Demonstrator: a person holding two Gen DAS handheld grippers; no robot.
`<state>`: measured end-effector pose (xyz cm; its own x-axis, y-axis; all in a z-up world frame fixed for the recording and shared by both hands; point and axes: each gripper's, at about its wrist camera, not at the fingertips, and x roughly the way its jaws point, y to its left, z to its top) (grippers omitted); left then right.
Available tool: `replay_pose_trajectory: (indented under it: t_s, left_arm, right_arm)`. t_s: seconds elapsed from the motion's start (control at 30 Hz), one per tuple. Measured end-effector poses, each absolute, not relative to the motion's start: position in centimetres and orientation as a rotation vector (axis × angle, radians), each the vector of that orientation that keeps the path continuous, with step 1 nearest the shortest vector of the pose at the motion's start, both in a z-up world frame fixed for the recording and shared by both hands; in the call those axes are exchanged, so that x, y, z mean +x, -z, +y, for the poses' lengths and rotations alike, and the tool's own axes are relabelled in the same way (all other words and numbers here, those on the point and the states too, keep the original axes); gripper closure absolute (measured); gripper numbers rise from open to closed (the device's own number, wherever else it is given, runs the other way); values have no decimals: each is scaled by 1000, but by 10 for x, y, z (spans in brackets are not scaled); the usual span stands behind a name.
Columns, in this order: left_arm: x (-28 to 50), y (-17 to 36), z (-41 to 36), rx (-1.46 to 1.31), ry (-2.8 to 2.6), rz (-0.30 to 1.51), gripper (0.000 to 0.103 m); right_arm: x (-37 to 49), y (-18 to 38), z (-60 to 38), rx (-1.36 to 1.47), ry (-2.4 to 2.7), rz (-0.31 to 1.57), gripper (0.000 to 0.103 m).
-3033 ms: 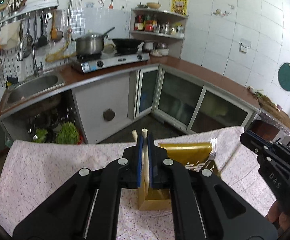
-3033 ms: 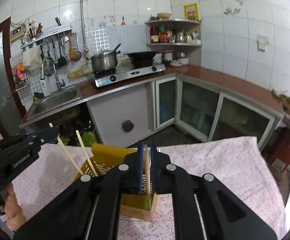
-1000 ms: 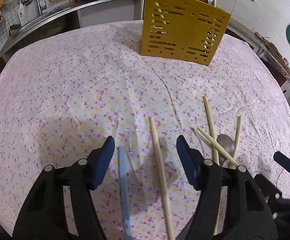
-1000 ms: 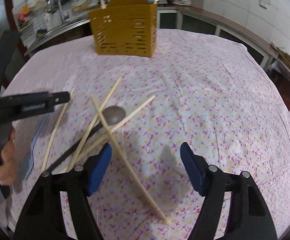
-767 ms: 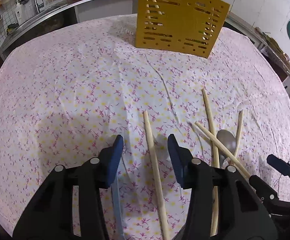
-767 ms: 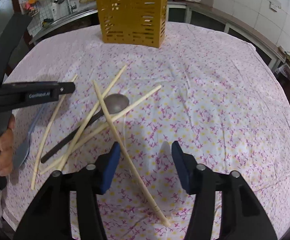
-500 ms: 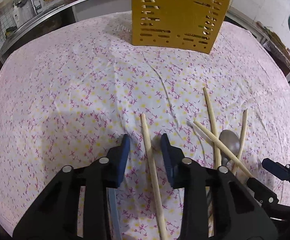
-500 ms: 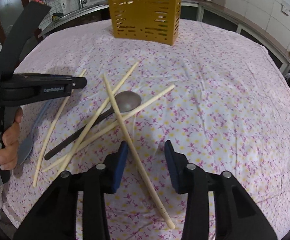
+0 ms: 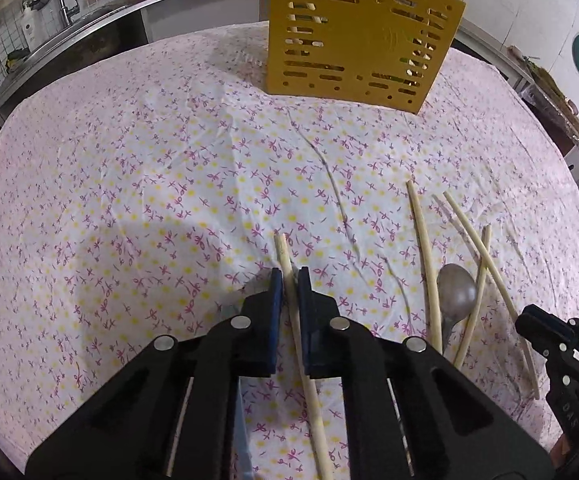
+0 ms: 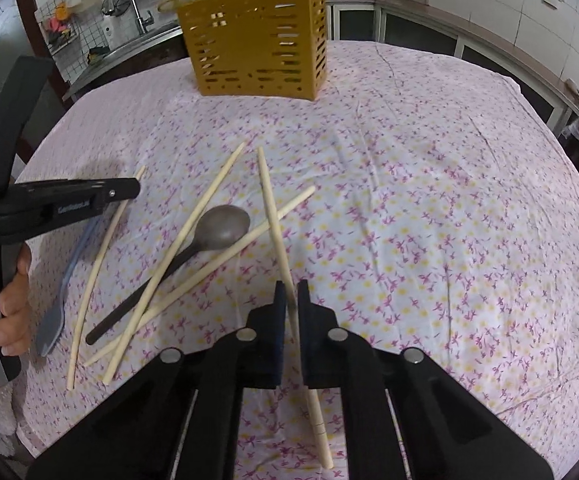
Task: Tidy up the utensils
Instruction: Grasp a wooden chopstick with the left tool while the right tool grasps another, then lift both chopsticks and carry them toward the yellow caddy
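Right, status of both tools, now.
Left tool: shut on a pale wooden chopstick.
Right tool: shut on another pale wooden chopstick.

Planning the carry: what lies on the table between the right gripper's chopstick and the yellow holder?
In the right wrist view, only bare floral cloth between chopstick and holder.

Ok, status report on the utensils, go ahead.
Left tool and right tool each shut on a chopstick. Spoon, three chopsticks loose. Yellow holder unobstructed.

Materials and finishes

Pale bare-wood chopsticks and a dull metal spoon are laid on creased floral cloth; the basket is matt plastic.
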<state>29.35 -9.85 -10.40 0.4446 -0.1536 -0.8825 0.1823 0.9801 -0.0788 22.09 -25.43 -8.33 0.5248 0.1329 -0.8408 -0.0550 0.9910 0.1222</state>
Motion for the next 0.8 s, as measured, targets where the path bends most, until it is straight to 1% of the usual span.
replay_pose_trajectory:
  t_s: [0.3, 0.57, 0.77, 0.8]
  left_arm:
    - [285, 85, -86, -5, 237, 1056, 97]
    - [273, 62, -82, -31, 268, 1013, 99]
    - [271, 52, -84, -21, 277, 995, 99]
    - [271, 53, -84, -25, 279, 997, 99]
  right_arm:
    - [228, 90, -252, 89, -114, 1051, 97]
    - [223, 72, -268, 172, -102, 962, 100]
    - [238, 71, -266, 178, -132, 979, 99]
    - [243, 71, -265, 181, -147, 983, 98]
